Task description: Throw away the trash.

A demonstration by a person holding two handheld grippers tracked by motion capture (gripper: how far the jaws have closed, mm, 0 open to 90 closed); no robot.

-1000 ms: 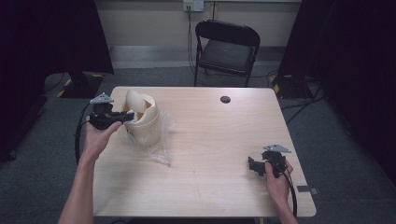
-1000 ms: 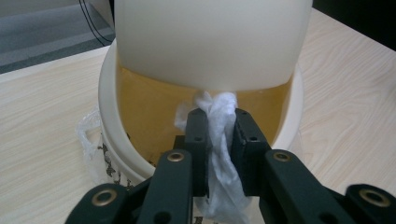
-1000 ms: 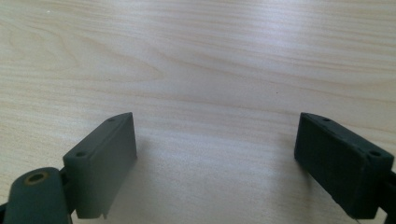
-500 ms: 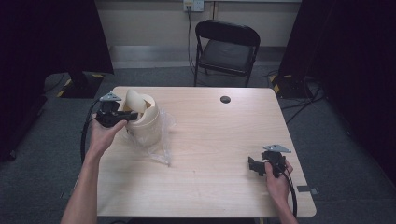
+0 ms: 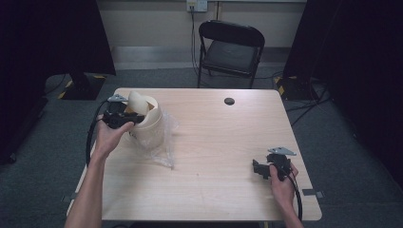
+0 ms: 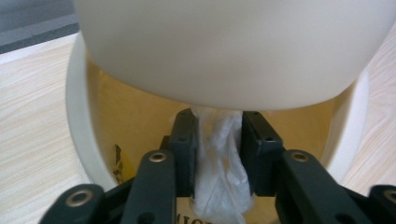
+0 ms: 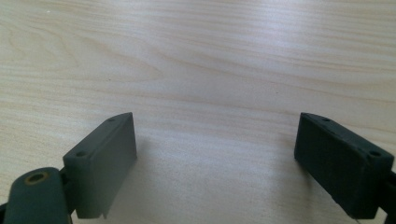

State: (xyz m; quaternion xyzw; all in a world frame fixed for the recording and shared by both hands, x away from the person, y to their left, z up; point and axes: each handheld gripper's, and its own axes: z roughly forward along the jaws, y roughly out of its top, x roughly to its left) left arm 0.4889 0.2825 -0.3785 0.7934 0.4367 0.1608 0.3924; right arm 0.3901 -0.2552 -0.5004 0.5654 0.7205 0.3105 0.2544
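Since the earlier frame the left gripper [image 5: 124, 118] has edged in over the mouth of the cream bin [image 5: 151, 129] near the surface's far left corner, its fingers [image 6: 183, 149] just now easing apart. The bunched plastic bag [image 6: 219, 158] stands between them, touching both, under the tilted lid [image 6: 233, 46]. The right gripper [image 5: 266, 167] rests near the near right corner, well apart from the bin, fingers wide open and empty.

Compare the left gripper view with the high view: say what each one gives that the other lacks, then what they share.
Left gripper view: a scrunched bag between the left gripper pads, beneath the lid, inside the bin; the jaws have just been opening. High view: the right gripper at the table's near right, away from the bin, plus a chair and a black disc. Both: bin, lid, tabletop.
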